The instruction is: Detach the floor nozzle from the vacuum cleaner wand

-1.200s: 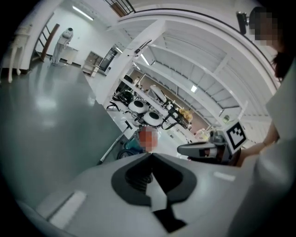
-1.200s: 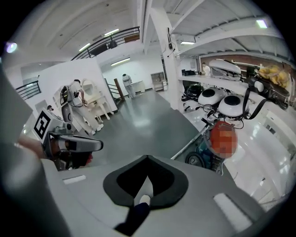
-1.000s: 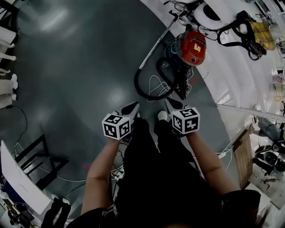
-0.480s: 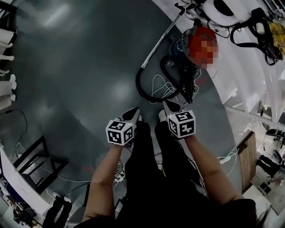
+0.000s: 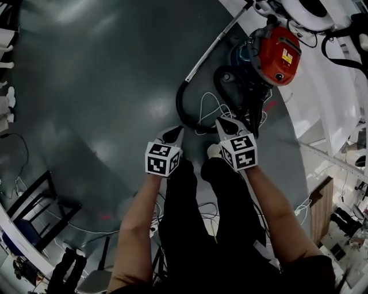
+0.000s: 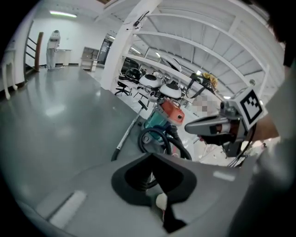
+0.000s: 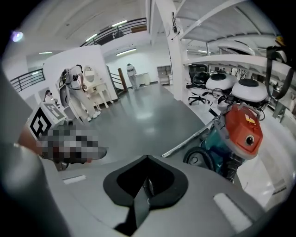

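No brand name legible anywhere: only a yellow label (image 5: 286, 55) on the red lid of the vacuum cleaner (image 5: 267, 43), print too small to read, and black-and-white square markers on the cubes of both tools. Left tool (image 5: 173, 134) and right tool (image 5: 225, 123) side by side over the person's black-clad legs, each pressed together, pinching nothing, well apart from the machine. Ahead on the glossy grey floor (image 5: 103, 86): the red-and-teal cleaner, a looped black hose (image 5: 185, 112), loose white cables (image 5: 206, 110), and the silver wand (image 5: 211, 50) slanting away to the top edge. Floor nozzle (image 5: 250, 4) at that far end, attached to the wand, barely made out. Beyond, a large hall with white columns (image 6: 124, 51) and beams, railings, white chairs, and a paler strip of floor (image 5: 328, 103) at the right.
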`<state>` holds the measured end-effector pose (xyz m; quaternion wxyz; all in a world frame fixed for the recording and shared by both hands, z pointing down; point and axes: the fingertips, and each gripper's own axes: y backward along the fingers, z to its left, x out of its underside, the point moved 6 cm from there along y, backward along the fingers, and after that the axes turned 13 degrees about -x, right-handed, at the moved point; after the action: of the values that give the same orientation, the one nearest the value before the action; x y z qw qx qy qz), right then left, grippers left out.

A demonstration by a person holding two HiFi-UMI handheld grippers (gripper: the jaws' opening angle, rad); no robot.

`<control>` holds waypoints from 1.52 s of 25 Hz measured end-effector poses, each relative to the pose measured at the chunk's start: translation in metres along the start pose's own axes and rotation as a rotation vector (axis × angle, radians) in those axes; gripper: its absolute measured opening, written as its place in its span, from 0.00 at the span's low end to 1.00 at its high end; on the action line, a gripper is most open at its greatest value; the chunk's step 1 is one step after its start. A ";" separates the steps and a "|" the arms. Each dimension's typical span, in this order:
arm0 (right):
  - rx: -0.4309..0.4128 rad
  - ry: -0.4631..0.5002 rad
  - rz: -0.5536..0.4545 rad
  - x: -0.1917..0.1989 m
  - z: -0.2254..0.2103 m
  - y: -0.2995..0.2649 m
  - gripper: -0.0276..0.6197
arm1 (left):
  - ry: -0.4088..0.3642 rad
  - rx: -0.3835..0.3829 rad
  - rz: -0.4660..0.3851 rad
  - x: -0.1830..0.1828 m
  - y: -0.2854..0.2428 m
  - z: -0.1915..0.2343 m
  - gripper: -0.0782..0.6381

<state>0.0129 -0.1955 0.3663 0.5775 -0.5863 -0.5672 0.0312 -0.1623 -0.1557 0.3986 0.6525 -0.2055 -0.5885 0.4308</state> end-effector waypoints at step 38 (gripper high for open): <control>-0.076 0.235 -0.097 0.101 -0.220 -0.365 0.04 | -0.269 -0.086 -0.145 0.105 -0.383 0.159 0.12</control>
<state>-0.0284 -0.3797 0.7613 0.6182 -0.5791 -0.5243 -0.0872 -0.1963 -0.3177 0.7926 0.5878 -0.1309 -0.7017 0.3807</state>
